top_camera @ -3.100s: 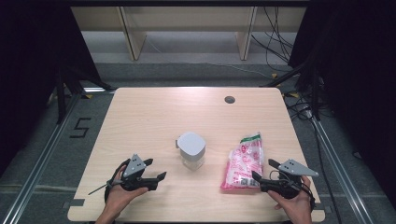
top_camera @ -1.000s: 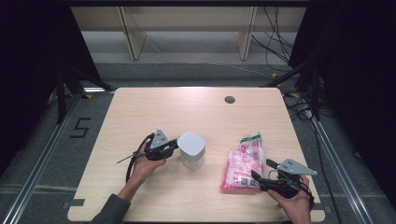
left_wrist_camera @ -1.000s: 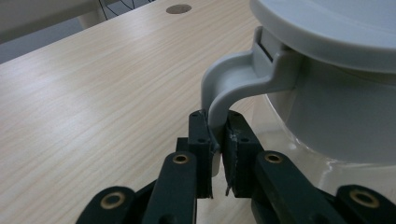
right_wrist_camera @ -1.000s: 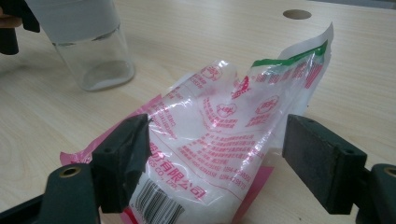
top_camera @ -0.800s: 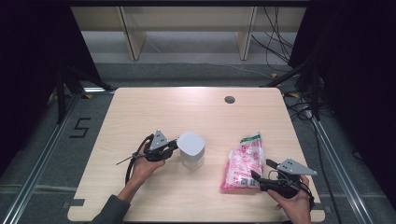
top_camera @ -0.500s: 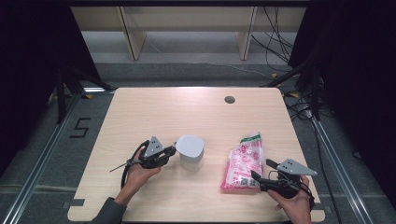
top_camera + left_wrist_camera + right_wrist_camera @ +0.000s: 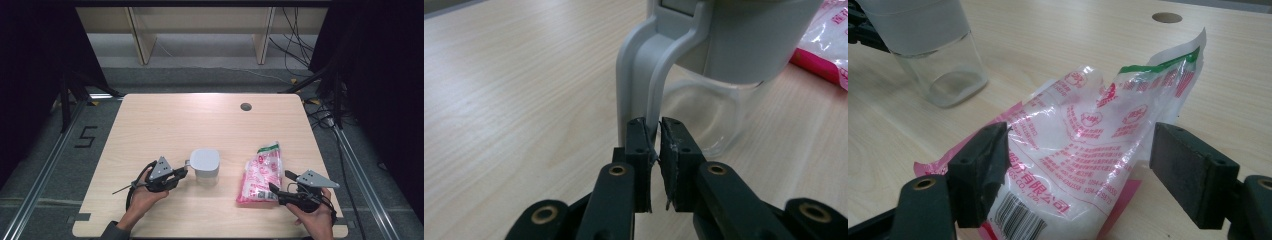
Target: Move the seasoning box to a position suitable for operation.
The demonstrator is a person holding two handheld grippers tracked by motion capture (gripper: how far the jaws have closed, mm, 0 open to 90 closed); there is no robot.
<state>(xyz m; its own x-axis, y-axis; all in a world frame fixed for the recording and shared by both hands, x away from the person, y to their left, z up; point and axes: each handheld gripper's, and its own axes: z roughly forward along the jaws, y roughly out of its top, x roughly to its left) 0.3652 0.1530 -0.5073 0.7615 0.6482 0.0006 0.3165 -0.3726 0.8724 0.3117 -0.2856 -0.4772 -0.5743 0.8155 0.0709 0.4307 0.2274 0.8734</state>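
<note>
A clear container [image 7: 204, 162] with a grey lid stands in the middle of the table; its grey handle [image 7: 639, 65] points toward my left gripper [image 7: 183, 172]. In the left gripper view the jaws of that gripper [image 7: 655, 125] stand almost together, pinching the handle's lower part. A pink and white printed plastic bag [image 7: 260, 172] lies to the container's right. My right gripper [image 7: 279, 182] is open at the bag's near end. In the right gripper view the gripper [image 7: 1080, 142] has a jaw on each side of the bag [image 7: 1083, 115], not pressing it.
The wooden table [image 7: 175, 120] has a round cable hole [image 7: 245, 106] at the far right. Beyond the far edge stand shelf legs [image 7: 141, 40], and cables [image 7: 300, 35] lie on the floor at the right. The table's front edge runs just behind both hands.
My left gripper has gone from the table's near left to the container's handle. Over the last second it drew back toward the person, holding the handle. The right gripper and bag stayed put.
</note>
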